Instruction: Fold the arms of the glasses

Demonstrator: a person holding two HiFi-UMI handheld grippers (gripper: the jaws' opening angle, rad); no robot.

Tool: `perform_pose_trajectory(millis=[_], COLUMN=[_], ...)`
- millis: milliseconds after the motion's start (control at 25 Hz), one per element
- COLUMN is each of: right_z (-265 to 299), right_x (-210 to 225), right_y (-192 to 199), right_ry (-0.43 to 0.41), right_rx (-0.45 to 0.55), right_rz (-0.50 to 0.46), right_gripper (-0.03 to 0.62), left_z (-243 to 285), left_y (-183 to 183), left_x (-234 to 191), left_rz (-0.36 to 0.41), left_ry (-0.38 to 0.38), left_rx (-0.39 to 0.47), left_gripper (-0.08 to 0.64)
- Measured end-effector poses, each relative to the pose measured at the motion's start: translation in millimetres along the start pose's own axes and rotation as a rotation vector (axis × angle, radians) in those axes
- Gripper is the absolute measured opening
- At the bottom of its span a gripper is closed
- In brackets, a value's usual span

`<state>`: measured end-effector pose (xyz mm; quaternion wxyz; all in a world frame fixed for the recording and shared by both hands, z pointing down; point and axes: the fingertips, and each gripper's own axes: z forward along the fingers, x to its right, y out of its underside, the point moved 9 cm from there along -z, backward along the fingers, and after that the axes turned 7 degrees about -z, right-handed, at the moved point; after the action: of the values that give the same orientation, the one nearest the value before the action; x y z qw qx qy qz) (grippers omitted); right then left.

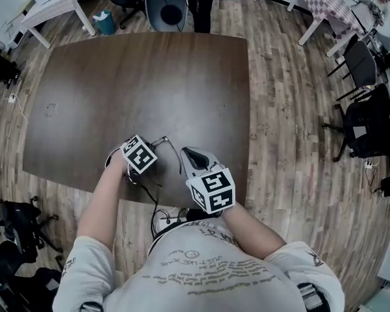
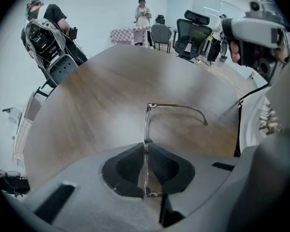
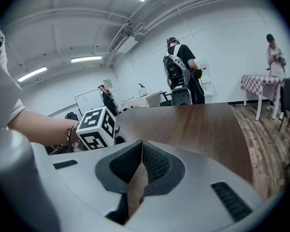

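Two grippers, one pair of glasses, one table.

Left gripper [image 2: 146, 148]: jaws clamped on the front frame of the glasses [image 2: 146, 122], seen edge-on over the brown table [image 2: 101, 91]. One arm juts sideways from the frame's far end, unfolded.

Right gripper [image 3: 141, 146]: jaws together, nothing between them. It sits beside the left gripper, at the table's near edge.

The glasses [image 2: 146, 124] ran edge-on into the left gripper [image 2: 146, 149], their lower half buried between its pads [image 2: 125, 170]; only 1 arm showed. From overhead, that gripper's cube [image 1: 139, 155] covered most of the frame. The tabletop [image 2: 101, 91] looked smeared.
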<state>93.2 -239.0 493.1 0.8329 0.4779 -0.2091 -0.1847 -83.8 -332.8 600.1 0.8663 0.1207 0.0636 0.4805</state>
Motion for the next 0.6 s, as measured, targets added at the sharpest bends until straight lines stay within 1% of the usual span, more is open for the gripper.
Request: perform_pose_trajectory(millis=[160,320,600], right_z=[4,11,29], right_x=[2,3,-4], right_y=[-1,-1,4], right_ry=[-0.002,-0.002,-0.013], right_rx=[-0.004,-0.012,-0.074], right_rz=[-0.005,-0.019,-0.075], right_gripper=[0.015,0.015,0.018], left_z=[-5,-17,-44], left_y=[-1,-3,1], left_x=[3,3,11], left_rz=[-0.008,-0.033,-0.077], left_ry=[-0.008,-0.045,-0.105], left_rx=[0.026,0.082,0.172], left_gripper=[0.038,0.035,0.034])
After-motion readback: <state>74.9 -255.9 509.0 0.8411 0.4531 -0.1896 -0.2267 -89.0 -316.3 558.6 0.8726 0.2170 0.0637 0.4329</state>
